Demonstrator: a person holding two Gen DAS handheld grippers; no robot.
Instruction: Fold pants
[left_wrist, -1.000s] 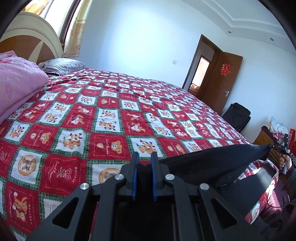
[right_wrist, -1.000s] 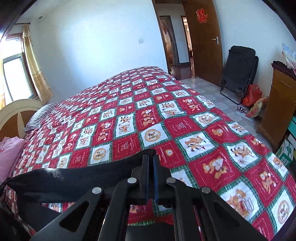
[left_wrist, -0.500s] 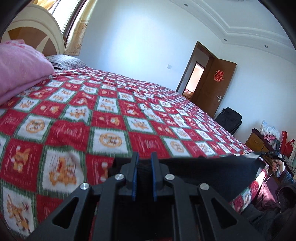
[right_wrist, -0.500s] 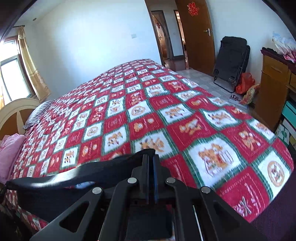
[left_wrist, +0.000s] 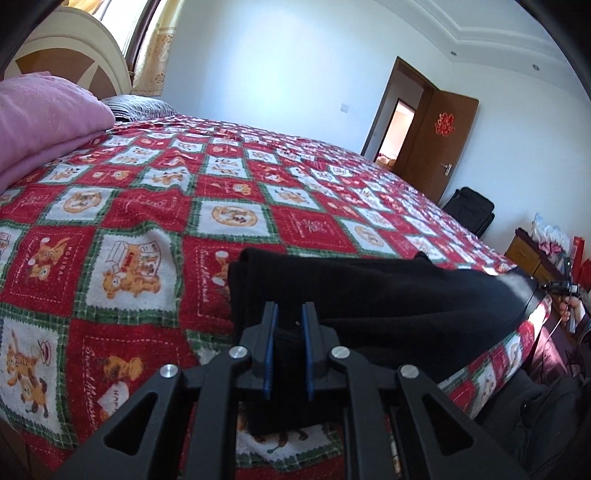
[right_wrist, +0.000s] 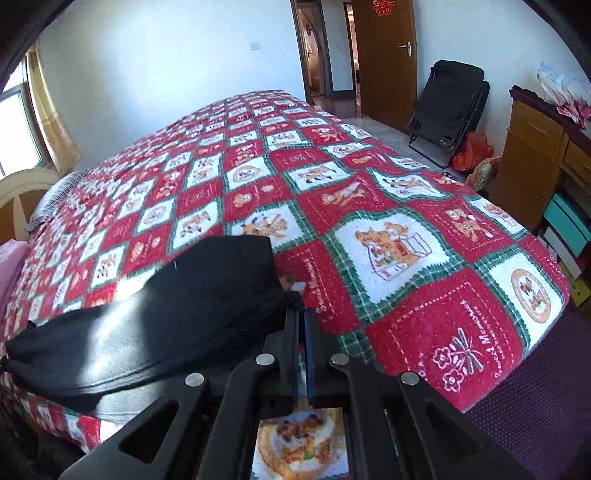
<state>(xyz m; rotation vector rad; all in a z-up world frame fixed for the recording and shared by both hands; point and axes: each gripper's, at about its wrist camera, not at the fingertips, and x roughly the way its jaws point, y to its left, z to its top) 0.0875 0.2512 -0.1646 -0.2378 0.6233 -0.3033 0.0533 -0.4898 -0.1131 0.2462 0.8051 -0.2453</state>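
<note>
Lying across the near edge of the bed: black pants (left_wrist: 369, 291), stretched sideways between the two grippers and resting on the bedspread (left_wrist: 147, 206)
Pants, left end: a folded, rounded edge reaching a little past the left gripper (left_wrist: 289, 314) onto the red, white and green squares
Pants, right end: a bunched knit corner (right_wrist: 273, 299) at the tips of the right gripper (right_wrist: 301, 317), the rest of the cloth (right_wrist: 166, 321) draping away to the left, with a glossy sheen in the sunlight
Left jaws: a narrow gap with black cloth sitting between the blue pads; they have just been opening, and whether the pads press on the cloth I cannot tell
Right jaws: closed tight, blue pads almost together, the corner of the pants at their tips
Bedspread: cartoon bear squares, covering the whole bed
Beside the pants: a pink quilt (left_wrist: 40, 118) folded by the headboard, well apart
Room: brown door (left_wrist: 439, 144) ajar beyond the bed; black folding chair (right_wrist: 447, 107) by the wall
</note>
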